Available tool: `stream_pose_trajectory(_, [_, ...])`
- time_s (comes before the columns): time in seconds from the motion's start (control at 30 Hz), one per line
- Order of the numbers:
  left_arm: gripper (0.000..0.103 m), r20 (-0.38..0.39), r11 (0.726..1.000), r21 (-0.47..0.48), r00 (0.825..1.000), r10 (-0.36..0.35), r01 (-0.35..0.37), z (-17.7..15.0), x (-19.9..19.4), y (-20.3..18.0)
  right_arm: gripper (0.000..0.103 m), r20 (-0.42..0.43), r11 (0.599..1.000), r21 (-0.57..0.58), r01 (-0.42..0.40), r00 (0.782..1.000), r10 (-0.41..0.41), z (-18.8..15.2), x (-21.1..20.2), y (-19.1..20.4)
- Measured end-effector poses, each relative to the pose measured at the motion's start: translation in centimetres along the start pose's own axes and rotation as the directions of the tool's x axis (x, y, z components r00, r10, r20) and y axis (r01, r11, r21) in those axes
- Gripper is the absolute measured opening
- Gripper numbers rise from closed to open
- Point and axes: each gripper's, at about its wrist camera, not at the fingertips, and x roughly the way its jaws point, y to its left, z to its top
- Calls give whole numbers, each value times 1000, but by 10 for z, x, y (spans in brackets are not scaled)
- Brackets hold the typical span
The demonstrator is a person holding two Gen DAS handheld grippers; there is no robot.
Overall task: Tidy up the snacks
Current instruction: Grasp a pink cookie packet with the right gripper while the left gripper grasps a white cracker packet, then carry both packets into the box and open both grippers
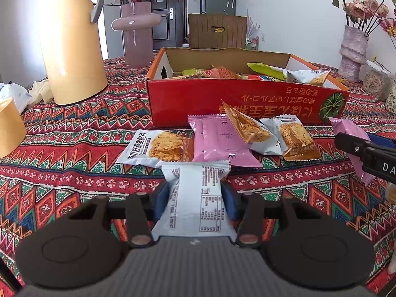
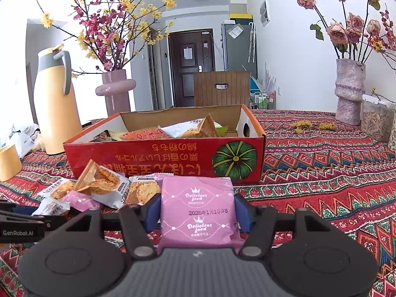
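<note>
My left tool [image 1: 198, 198] pinches a white packet [image 1: 195, 198] between its blue pads, just above the worktop [image 1: 74, 148]; my right tool [image 2: 198, 212] grips a pink packet [image 2: 198, 208] the same way; more packets [image 1: 222, 138] lie loose just before the red box [image 1: 222, 99], one leaning on its front wall; the box already holds several snacks [image 2: 173, 130].

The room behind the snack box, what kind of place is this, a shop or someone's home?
Most likely a home, a dining or living area. A table under a patterned cloth holds flower vases and a thermos jug; behind stand an entry door and what looks like a fridge.
</note>
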Motion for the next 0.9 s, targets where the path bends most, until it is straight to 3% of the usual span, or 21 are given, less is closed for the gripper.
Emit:
stream_pose_trajectory(0.6, [44, 130, 1000, 2, 992, -4, 3, 18, -32, 4, 61, 19, 1000, -10, 11, 1000, -10, 2, -5, 1])
stream_pose_trajectory(0.9, [44, 188, 1000, -4, 982, -3, 4, 46, -36, 3, 61, 83, 1000, -19, 7, 997, -5, 23, -14, 5])
